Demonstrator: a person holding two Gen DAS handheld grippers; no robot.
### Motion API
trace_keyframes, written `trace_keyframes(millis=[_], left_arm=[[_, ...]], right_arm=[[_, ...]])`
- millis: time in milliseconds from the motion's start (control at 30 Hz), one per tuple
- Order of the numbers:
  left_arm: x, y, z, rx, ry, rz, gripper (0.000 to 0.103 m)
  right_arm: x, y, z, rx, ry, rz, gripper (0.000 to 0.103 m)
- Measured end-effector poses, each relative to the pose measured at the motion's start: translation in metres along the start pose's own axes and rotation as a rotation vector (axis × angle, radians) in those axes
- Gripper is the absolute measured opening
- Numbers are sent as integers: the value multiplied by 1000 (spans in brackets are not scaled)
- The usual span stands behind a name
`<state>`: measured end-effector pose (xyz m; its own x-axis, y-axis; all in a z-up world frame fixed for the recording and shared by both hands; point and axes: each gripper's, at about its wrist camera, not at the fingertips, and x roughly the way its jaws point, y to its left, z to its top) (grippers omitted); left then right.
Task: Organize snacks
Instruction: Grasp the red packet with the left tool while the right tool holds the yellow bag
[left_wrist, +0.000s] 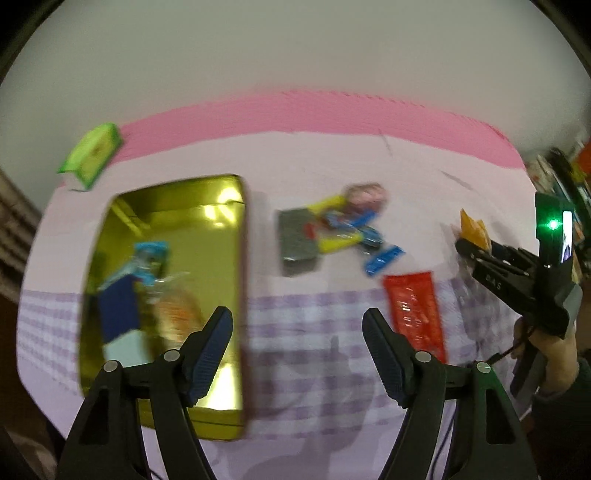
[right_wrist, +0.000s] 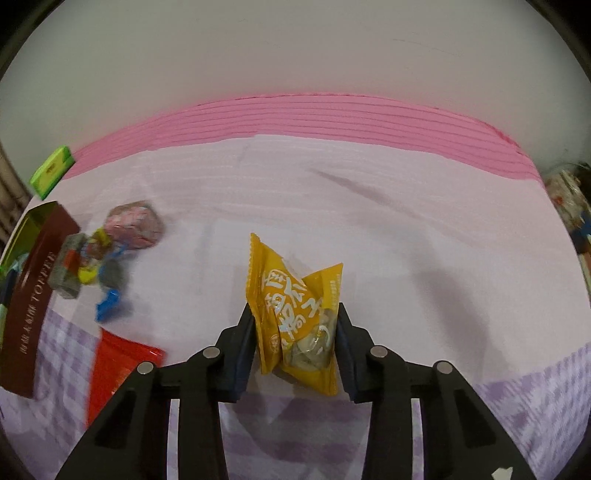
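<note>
Right tool (right_wrist: 295, 343): I pinch the yellow snack packet (right_wrist: 295, 317) at frame centre, lifting it for the tin.
Left tool (left_wrist: 297, 354): spread, empty, lower centre.
Gold tin (left_wrist: 225, 402): left, open to receive snacks.
Loose snacks (left_wrist: 332, 229): centre of bench (left_wrist: 369, 162).

Dim, warm indoor light; my left view smears with motion blur, glare flaring at eleven o'clock inside the shiny gold rectangular tin (left_wrist: 110, 258). My right view is sharper, soft shadows falling on the pale pink-and-lilac tablecloth (right_wrist: 369, 206); fisheye bending darkens every rim.

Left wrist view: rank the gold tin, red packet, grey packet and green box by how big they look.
1. gold tin
2. red packet
3. grey packet
4. green box

The green box lies farthest from the camera and the picture is blurred, so its true rank is unsure.
</note>
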<state>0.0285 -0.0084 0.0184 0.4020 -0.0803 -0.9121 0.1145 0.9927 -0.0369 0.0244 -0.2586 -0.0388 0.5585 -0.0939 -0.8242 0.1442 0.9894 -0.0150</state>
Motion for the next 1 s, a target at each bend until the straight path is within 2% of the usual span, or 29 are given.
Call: trace_keyframes(millis=[167,333,700,900,1000], left_arm=[[21,-34,1,18,57,-75,73],[38,-61,3,24,101,-111,73],[75,-94,-1,6,169,-76,73],[88,-104,-5,32,169,-43,73],[91,-107,-5,44,153,-24,68]], right_arm=[[-5,-28,-10,28,-16,-62,36],[-10,-50,-18,66,-41,-89,36],[-9,-51,-21,63,-93,-87,37],[-9,-50,-22,63,-102,-83,38],[-9,-51,-22,62,-102,-82,38]])
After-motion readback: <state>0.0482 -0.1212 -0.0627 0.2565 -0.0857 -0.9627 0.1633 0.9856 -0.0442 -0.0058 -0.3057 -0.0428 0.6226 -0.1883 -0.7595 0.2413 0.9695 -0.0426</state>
